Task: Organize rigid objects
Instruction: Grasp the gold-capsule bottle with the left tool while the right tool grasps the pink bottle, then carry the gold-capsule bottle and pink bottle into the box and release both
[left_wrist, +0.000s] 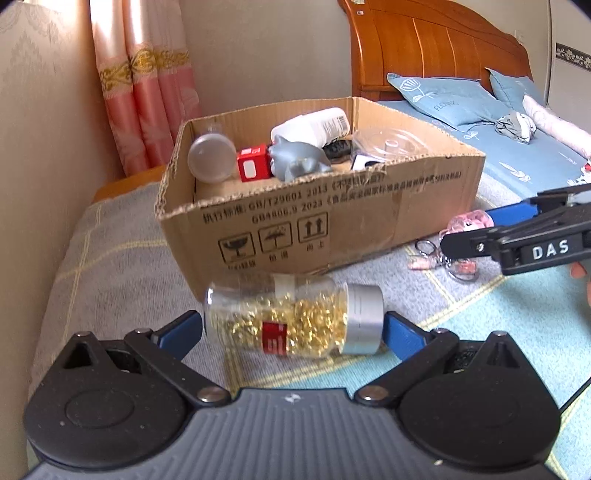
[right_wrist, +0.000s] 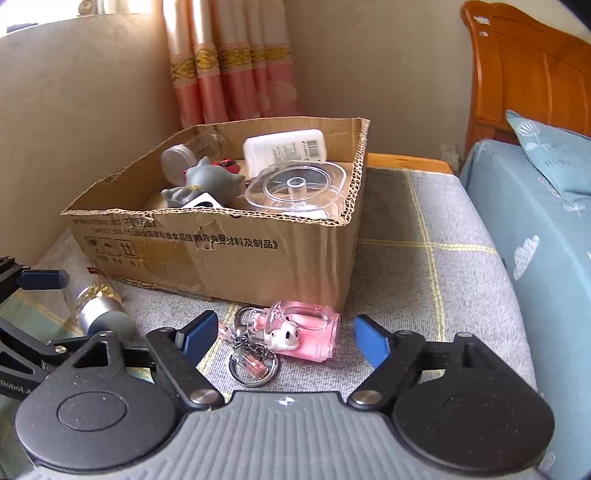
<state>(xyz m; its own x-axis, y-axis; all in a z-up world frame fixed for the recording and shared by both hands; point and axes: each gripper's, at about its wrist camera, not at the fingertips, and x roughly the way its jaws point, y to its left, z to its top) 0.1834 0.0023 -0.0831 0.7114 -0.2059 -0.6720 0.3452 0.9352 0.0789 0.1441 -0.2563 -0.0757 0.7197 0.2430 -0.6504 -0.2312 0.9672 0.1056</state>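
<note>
Left hand-held gripper: closed lengthwise on clear jar, one pad against the base, the other against the silver cap. Jar on its side, directly between the fingers, low over the grey checked blanket and just in front of the near wall of the cardboard box. Cannot tell whether lifted clear or resting on the blanket.

Handling, jar: judged rigid and smooth-walled, hence slippery; filled with small gold metal pieces, so probably heavier than it looks, with contents liable to shift when tilted. End-to-end hold judged secure only while kept level; possibly glass, so to be set down rather than dropped. Box already part filled with a white bottle, a grey figurine, a red item and a clear plastic lid, leaving little free floor.

Right hand-held gripper: spread, pressing on nothing. Pink keychain bottle lying on its side on the blanket between the two fingers, nearer the right one, touching neither; chain and key rings trailing toward the left finger. Near corner of the box just behind.

Handling, keychain: judged light, body stiff and glossy, small white figure on its front possibly delicate. Best taken across the bottle body, not by the loose rings, which would swing and snag.
</note>
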